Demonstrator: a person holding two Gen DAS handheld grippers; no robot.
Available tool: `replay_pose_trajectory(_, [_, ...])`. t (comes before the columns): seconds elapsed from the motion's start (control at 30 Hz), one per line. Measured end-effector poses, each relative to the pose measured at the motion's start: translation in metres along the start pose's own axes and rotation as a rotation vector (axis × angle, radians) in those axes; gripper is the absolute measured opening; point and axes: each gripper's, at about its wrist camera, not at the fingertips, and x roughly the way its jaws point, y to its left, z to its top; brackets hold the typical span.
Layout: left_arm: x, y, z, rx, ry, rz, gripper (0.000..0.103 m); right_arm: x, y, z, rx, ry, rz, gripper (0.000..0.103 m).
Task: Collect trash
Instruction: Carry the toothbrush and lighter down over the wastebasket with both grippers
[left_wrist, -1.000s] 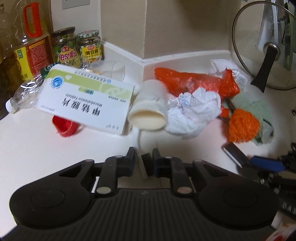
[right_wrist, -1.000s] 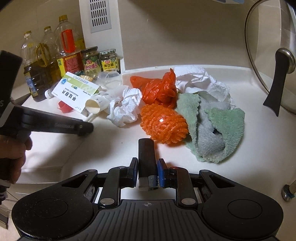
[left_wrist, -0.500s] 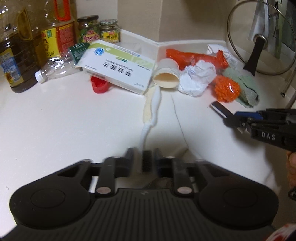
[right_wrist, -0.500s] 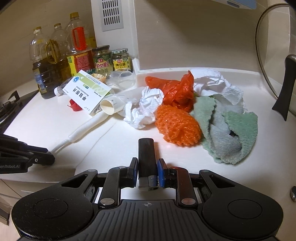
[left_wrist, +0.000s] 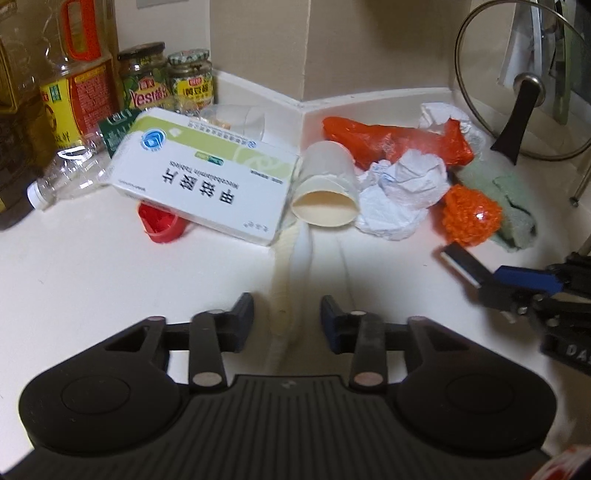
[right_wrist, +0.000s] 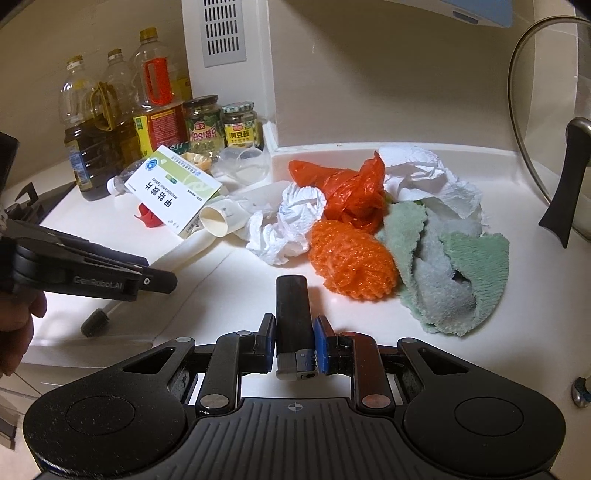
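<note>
Trash heaped on a white countertop; landmark taken as the paper cup, which lies on its side with its mouth facing the left wrist camera. Touching the cup's left side: a white-and-green tablet box, tilted, with a red bottle cap under its near edge. Just right of the cup: a crumpled white tissue; behind that, an orange plastic bag; further right, an orange mesh scrubber against a green cloth. Far right of the cup, a glass pot lid leans upright at the wall. Behind and left of the cup, past the box: two jars and oil bottles, a crushed clear bottle lying down. From under the cup's mouth a white toothbrush runs toward the left gripper; its handle lies between the jaws, which have just been closing but stand apart from it on both sides, gaps visible. The right wrist view shows the brush head poking out below that gripper. Right gripper, well right of the cup, is clamped on a black lighter, metal top toward the camera.
</note>
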Motion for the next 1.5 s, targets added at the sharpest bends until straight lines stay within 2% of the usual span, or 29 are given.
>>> replay_pose_trajectory(0.03, [0.0, 0.001, 0.0, 0.007, 0.0, 0.003, 0.019, 0.0, 0.0, 0.0, 0.003, -0.001, -0.001, 0.023])
replay_pose_trajectory(0.07, [-0.001, 0.002, 0.0, 0.004, 0.0, 0.001, 0.018, 0.0, 0.0, 0.0, 0.005, -0.001, -0.001, 0.023])
replay_pose_trajectory(0.3, [-0.017, 0.005, -0.014, -0.04, 0.012, -0.018, 0.017, -0.002, 0.004, 0.0, 0.001, -0.005, 0.009, 0.023])
replay_pose_trajectory(0.57, [-0.051, 0.014, -0.047, -0.168, 0.021, -0.082, 0.017, -0.005, 0.017, -0.005, -0.013, 0.002, 0.036, 0.023])
replay_pose_trajectory(0.9, [-0.097, 0.022, -0.085, -0.209, 0.018, -0.136, 0.017, -0.024, 0.058, -0.011, -0.03, 0.014, 0.105, 0.023])
replay_pose_trajectory(1.23, [-0.121, 0.031, -0.133, -0.237, 0.079, -0.17, 0.017, -0.044, 0.11, -0.043, -0.072, 0.084, 0.17, 0.023])
replay_pose_trajectory(1.5, [-0.112, 0.045, -0.168, -0.26, 0.154, -0.167, 0.017, -0.034, 0.138, -0.081, -0.127, 0.182, 0.155, 0.023])
